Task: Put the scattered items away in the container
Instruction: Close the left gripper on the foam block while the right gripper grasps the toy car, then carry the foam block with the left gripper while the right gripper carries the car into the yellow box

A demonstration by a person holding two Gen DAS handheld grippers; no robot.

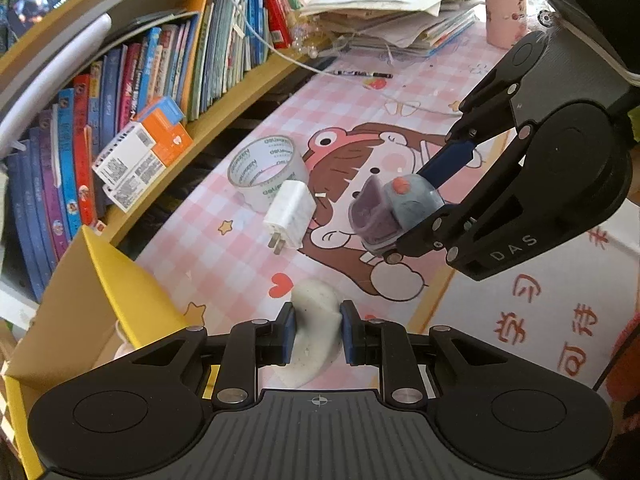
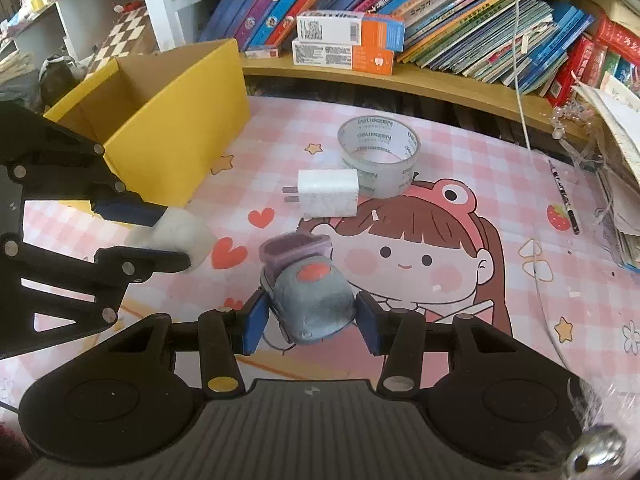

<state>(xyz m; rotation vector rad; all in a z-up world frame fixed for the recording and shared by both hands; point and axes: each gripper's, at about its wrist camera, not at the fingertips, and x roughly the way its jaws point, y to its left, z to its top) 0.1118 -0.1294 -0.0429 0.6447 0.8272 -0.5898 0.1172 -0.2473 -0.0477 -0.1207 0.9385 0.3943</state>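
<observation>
**Left wrist view: white lump pinched, grey toy bracketed by the other gripper**

Left wrist view shows a white putty-like lump standing between the two blue pads of the left gripper; both pads press against its sides, so the fingers are pinching it. The lump rises past the fingertips and its lower end trails toward the gripper body. In the right wrist view the same lump sits at the fingertips, just in front of the yellow cardboard box, whose open top shows a brown inside. In the left view the box lies just left of the gripper.

The grey clay toy, with an orange spot on top and a purple open end, lies between the blue pads of the right gripper. The left pad touches or nearly touches its side; a narrow gap shows at the right pad, so the fingers stand spread around it rather than clamped. In the left view the toy rests on the pink checked cartoon mat between the right gripper's fingers.

Beyond the toy lies a white plug charger, prongs pointing toward the box, touching a roll of clear tape behind it. A pencil lies well apart at the right. Books and small cartons fill the shelf behind.
</observation>
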